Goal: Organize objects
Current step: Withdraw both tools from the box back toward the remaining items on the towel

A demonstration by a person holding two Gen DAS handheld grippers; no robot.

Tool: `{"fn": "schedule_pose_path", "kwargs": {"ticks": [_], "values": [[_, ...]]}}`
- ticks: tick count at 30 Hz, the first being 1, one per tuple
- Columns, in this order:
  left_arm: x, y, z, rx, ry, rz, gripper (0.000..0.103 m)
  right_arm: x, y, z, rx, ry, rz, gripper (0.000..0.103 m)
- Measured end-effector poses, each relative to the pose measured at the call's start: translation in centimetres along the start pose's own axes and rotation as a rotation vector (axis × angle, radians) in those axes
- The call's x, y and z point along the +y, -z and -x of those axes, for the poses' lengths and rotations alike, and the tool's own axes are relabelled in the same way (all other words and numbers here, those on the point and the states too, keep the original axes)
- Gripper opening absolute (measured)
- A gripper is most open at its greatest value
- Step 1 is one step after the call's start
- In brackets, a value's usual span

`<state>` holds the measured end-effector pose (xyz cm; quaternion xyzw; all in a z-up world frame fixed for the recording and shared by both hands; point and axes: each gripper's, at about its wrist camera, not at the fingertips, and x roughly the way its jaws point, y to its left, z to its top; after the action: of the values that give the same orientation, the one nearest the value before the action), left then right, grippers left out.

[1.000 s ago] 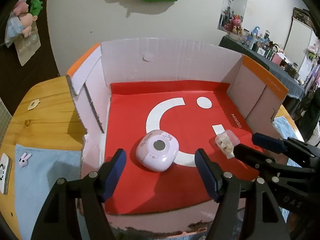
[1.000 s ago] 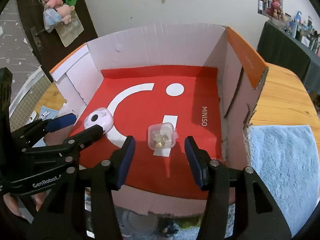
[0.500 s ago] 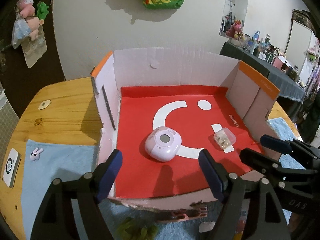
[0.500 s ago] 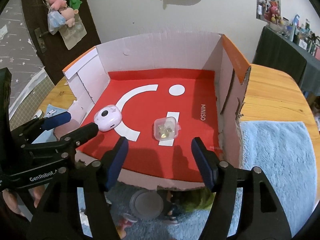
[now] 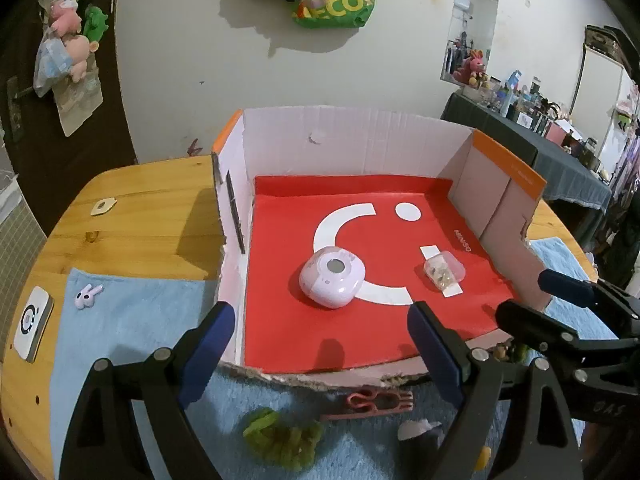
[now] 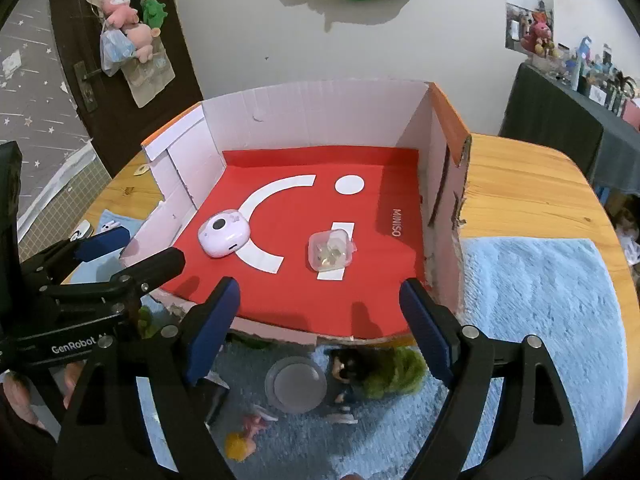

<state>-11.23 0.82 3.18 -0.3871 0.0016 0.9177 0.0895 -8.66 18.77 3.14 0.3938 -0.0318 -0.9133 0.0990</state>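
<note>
Sitting wide w/ nothing between them, left gripper [image 5: 316, 340] & right gripper [image 6: 318, 320] have just been opening. Farther in, pink case [image 5: 332, 276] & clear tub [image 6: 331, 251] are lying in box [image 6: 320, 116]. Dipping low could be bumping box's torn front edge.

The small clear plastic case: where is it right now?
The clear case lies inside the cardboard box on the red liner, right of the lilac round device, in both wrist views.

Pale wall [image 5: 192, 60] behind, dark door [image 6: 80, 32] (toys hung on it), cluttered dark-clothed table [image 5: 560, 152].
</note>
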Motion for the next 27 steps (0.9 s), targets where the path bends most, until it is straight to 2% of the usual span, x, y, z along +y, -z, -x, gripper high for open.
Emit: {"fn": "schedule_pose_path", "kwargs": {"ticks": [4,6,9,27], "values": [[0.2,0.4,0.3,0.000,-0.005,0.008,0.094,0.0,0.4,0.5,-0.013,0.009,0.002,0.091],[0.3,0.6,0.6,-0.002,-0.008,0.013,0.096,0.0,0.5,0.8,-0.022,0.014,0.004,0.098],[0.5,1.0,1.0,-0.015,-0.018,0.025,0.103,0.0,0.8,1.2,-0.033,0.019,0.003,0.099],[1.0,2.7,2.8,-0.028,-0.024,0.044,0.103,0.5,2.7,3.0,-0.064,0.050,0.030,0.101]]}}
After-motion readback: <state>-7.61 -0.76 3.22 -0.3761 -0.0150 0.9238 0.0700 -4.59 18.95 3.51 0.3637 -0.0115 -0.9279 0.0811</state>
